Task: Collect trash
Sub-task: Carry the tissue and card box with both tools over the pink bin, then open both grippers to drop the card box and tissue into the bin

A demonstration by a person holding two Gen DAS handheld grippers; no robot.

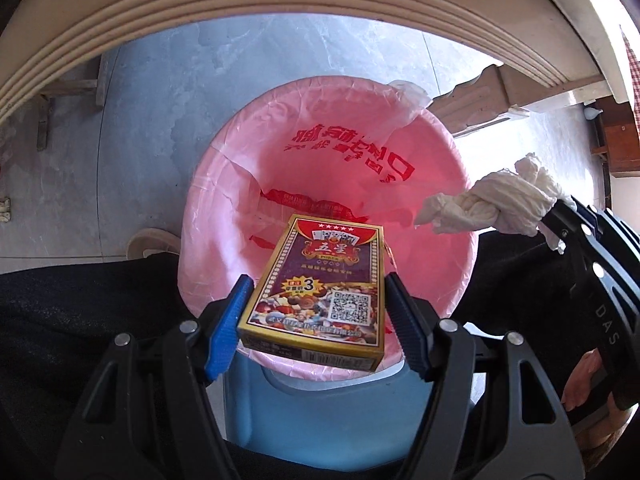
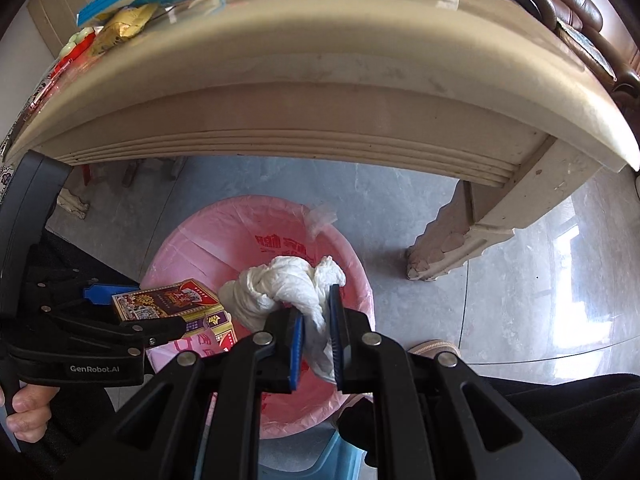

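A cream tabletop point(image 2: 320, 92) with a grooved edge and a carved leg point(image 2: 460, 240) stands on a grey polished floor point(image 1: 160, 80). Boxes and wrappers clutter the far side of the tabletop. Below its edge a bin point(image 1: 312, 412) lined with a pink bag point(image 1: 332, 168) printed in red sits on the floor. The left gripper point(image 1: 316, 316) is part-way open, its blue pads pressed against the sides of a card box point(image 1: 320, 288) held over the bag's near rim. The right gripper point(image 2: 316, 336) is nearly closed, pinching a twisted white tissue point(image 2: 280, 284) that hangs above the bag, just beside the card box. A hand point(image 2: 24, 412) grips the left gripper's handle.
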